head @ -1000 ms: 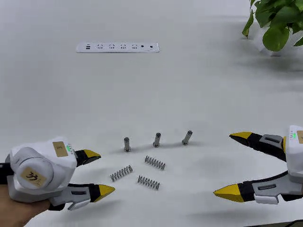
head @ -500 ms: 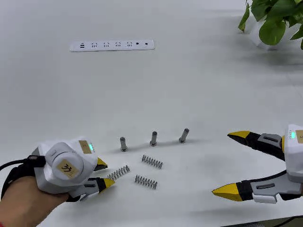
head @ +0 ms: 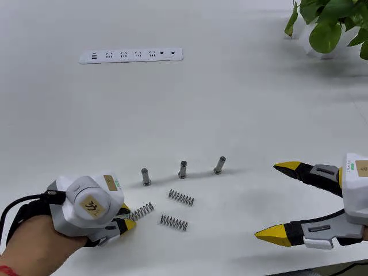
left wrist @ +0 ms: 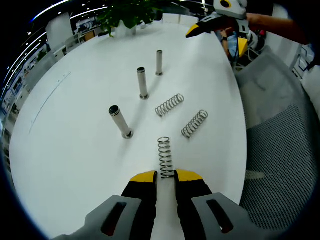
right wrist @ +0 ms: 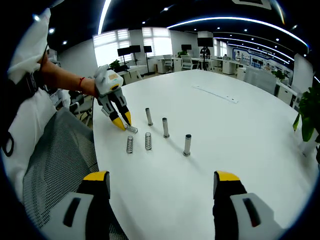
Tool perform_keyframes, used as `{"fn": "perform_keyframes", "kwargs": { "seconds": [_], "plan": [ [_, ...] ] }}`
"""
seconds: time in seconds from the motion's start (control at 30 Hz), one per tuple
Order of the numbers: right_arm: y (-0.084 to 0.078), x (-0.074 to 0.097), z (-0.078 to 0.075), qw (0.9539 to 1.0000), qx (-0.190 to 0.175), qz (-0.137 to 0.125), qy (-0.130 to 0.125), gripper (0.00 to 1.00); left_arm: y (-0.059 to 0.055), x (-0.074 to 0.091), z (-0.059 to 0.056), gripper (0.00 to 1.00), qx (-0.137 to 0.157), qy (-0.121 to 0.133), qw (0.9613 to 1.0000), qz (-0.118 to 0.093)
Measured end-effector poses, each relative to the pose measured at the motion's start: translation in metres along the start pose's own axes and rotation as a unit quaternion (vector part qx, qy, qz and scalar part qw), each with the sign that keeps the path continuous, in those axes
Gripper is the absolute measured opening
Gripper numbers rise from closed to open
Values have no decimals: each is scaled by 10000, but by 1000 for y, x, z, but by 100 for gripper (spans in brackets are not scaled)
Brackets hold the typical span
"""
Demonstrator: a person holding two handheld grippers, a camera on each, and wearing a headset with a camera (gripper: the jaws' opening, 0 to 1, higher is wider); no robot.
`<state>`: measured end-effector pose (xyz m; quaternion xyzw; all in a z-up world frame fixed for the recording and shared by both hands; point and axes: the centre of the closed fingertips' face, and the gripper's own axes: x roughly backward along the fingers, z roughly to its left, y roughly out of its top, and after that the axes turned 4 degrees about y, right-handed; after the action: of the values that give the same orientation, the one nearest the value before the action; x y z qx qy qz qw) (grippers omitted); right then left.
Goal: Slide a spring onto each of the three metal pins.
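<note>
Three grey metal pins (head: 145, 176) (head: 183, 169) (head: 219, 165) stand upright in a row on the white table, all bare. Three springs lie in front of them. My left gripper (head: 125, 218) has its yellow tips pinched on the near end of the left spring (head: 141, 211); in the left gripper view that spring (left wrist: 165, 156) runs straight out from the gripper (left wrist: 165, 176). The other two springs (head: 181, 198) (head: 173, 222) lie loose. My right gripper (head: 267, 200) stands wide open to the right of the pins, holding nothing; its own view shows the pins (right wrist: 164, 127) ahead.
A white power strip (head: 131, 55) lies far back on the table (head: 230, 103). A green potted plant (head: 328, 23) stands at the back right corner. The table's front edge runs just below the right gripper.
My left gripper has moved right to the left spring and shut its jaws on the spring's end. The right gripper has stayed put and open.
</note>
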<state>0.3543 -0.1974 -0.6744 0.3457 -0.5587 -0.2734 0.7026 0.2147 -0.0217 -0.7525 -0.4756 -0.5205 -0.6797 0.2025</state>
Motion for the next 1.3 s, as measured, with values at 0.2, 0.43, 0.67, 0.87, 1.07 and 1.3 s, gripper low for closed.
{"fn": "perform_keyframes", "kwargs": {
  "seconds": [0.2,0.43,0.67,0.87,1.07,1.3],
  "plan": [
    [-2,0,1,10000,-9,14,4,86,0,0,1,12,-141,79,9999,52],
    [-3,3,3,10000,-28,22,-19,86,1,0,0,11,-131,94,9998,64],
    [-2,2,6,10000,-41,28,-14,86,0,0,-1,10,-97,82,9999,12],
    [1,-2,9,10000,-28,7,11,85,-2,2,-2,10,-35,85,10000,-16],
    [5,-6,11,10000,-33,-31,61,85,-1,6,-4,10,63,64,9999,-120],
    [12,-14,21,9998,-2,-49,199,83,2,14,-6,10,289,68,9990,-327]
  ]
}}
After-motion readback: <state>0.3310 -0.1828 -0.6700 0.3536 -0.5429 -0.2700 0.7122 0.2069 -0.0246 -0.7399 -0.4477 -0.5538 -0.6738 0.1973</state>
